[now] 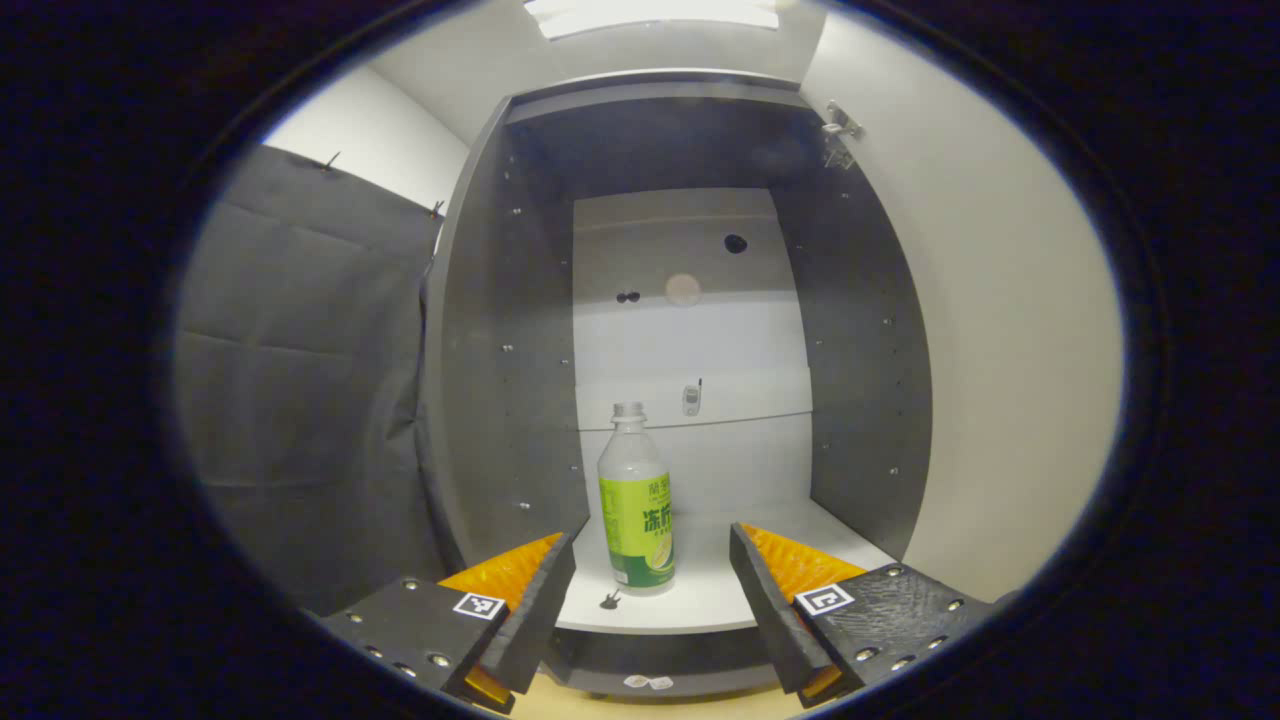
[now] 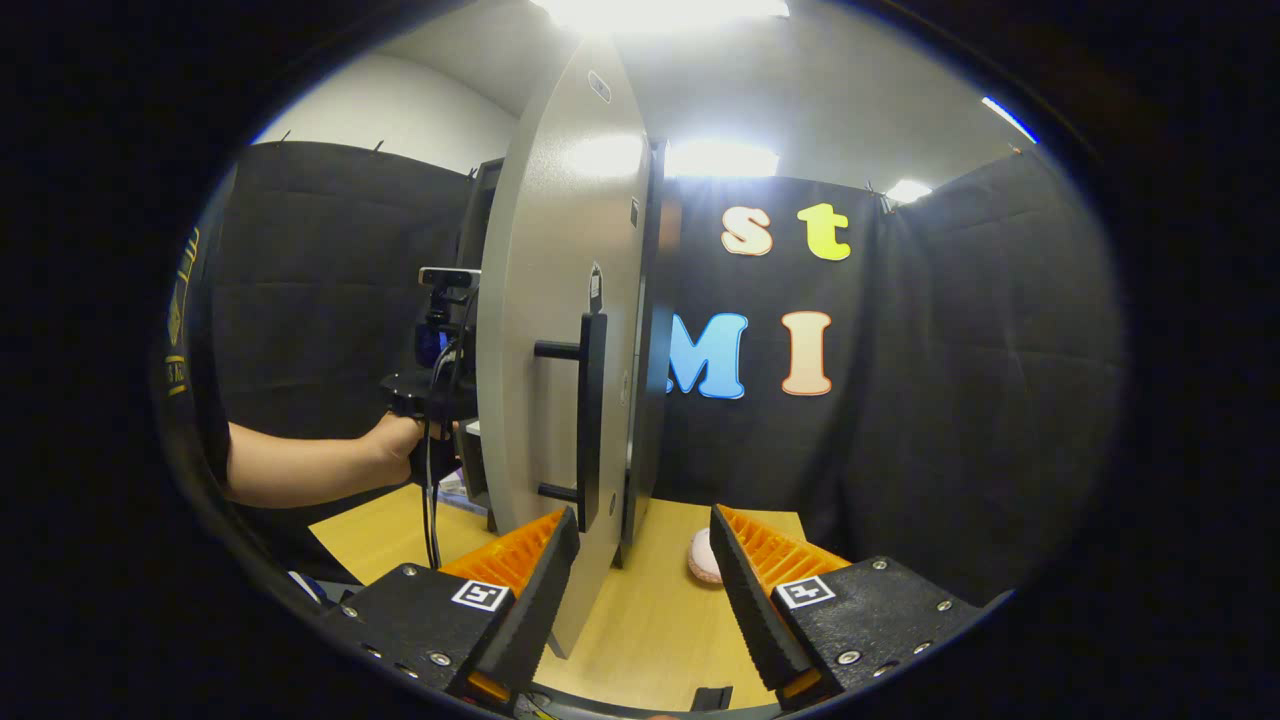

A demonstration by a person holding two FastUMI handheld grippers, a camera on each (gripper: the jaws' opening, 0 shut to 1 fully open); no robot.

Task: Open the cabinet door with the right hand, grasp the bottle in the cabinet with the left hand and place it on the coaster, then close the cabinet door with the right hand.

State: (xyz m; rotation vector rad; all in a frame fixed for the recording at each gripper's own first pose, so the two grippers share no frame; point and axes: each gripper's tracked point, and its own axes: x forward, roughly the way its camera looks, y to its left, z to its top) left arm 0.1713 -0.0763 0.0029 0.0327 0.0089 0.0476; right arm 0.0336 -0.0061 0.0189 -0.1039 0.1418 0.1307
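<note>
A clear bottle with a green label stands upright on the white cabinet floor. My left gripper is open in front of the cabinet, its fingers either side of the bottle but short of it. The cabinet door is swung open, its black handle facing the right gripper view. My right gripper is open near the door's lower edge, holding nothing. A pale round coaster lies on the wooden table beyond the right finger. The person's hand holds the other gripper behind the door.
The dark-walled cabinet has a white back panel with holes. The open door's inner face rises at the right in the left gripper view. The wooden tabletop spreads under the door, with black cloth walls around.
</note>
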